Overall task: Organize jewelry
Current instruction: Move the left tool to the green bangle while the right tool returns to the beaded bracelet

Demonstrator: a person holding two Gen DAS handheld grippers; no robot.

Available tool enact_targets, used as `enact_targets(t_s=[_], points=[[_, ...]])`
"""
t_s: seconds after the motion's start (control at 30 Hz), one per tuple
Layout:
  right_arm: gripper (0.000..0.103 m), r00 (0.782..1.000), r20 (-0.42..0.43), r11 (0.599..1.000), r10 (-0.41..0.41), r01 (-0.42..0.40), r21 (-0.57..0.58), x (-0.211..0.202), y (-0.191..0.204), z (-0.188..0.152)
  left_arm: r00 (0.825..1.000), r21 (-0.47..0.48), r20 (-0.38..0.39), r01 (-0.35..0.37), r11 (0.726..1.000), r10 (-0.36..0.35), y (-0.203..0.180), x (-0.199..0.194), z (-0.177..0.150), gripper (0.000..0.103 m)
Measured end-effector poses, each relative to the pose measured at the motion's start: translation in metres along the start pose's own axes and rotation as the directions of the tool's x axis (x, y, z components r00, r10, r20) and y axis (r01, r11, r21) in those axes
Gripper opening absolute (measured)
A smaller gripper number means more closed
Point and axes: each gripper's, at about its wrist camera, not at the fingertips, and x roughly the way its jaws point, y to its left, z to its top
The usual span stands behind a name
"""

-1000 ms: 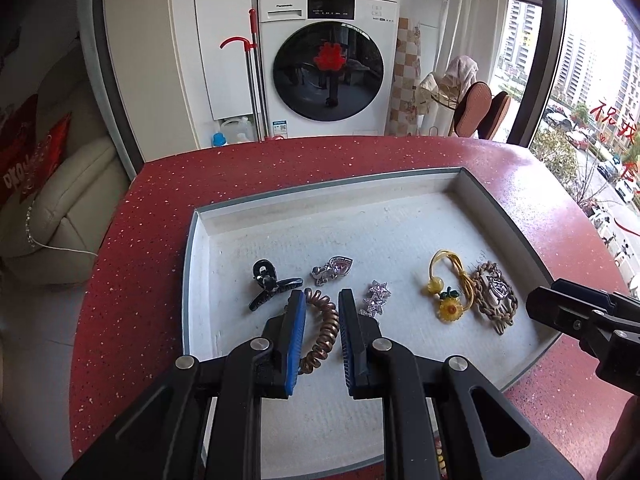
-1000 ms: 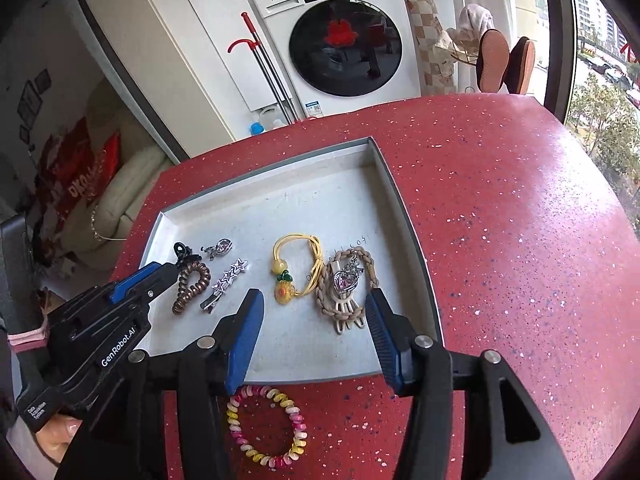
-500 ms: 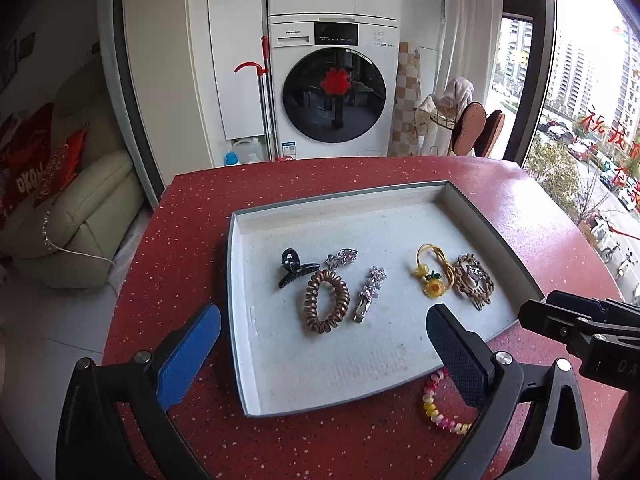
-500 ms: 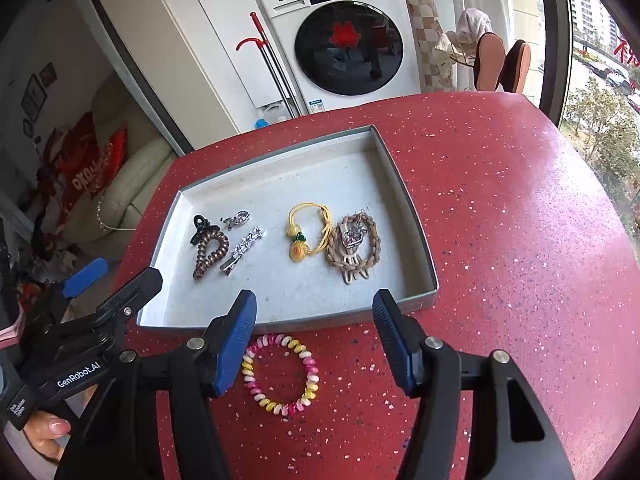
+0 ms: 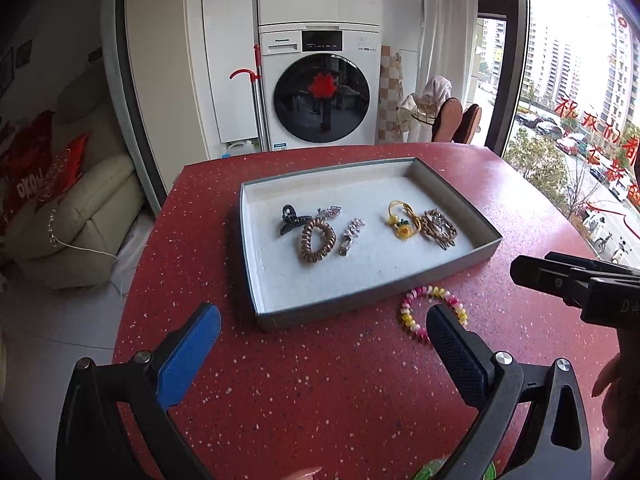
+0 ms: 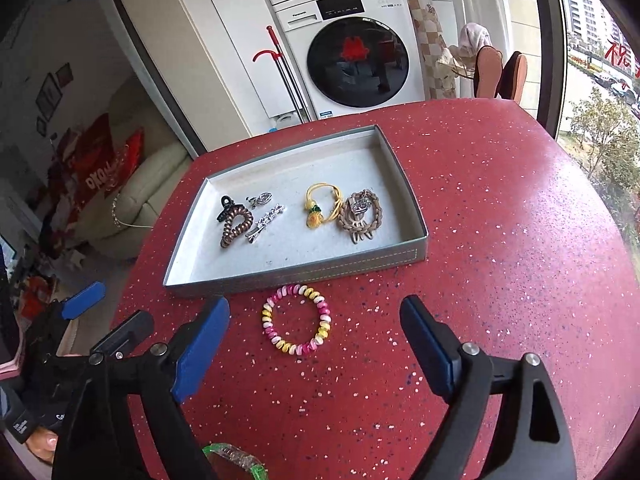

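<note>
Tray (image 6: 304, 268) holds clips and hair ties; left tongs (image 5: 324, 334) spread empty, right tongs (image 6: 316, 330) opening, empty.

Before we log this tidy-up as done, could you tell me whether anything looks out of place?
Yes: the pink-and-yellow spiral hair tie lies on the red table, just outside the near wall of the grey tray, while the other pieces all sit inside the tray. Nothing looks damaged.
</note>
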Motion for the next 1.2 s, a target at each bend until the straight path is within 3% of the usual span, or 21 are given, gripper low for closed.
enact_targets(t_s=[0.4,0.6,1.2], points=[[0.089,0.996,-0.082,0.999,-0.038,0.035,-0.038,-0.003,-0.007,-0.036,0.994,-0.031,-0.103,0.025,0.999,-0.028,-0.01,-0.001,-0.055,0.103],[0.089,0.992,-0.111,0.998,-0.051,0.048,-0.031,0.004,-0.014,-0.047,0.983,-0.041,-0.159,0.086,0.995,-0.092,-0.016,0.0,-0.078,0.103],[0.09,0.987,-0.128,0.995,-0.092,0.086,-0.056,0.02,-0.019,-0.043,0.973,-0.027,-0.199,0.11,0.994,-0.113,-0.03,-0.002,-0.097,0.103]])
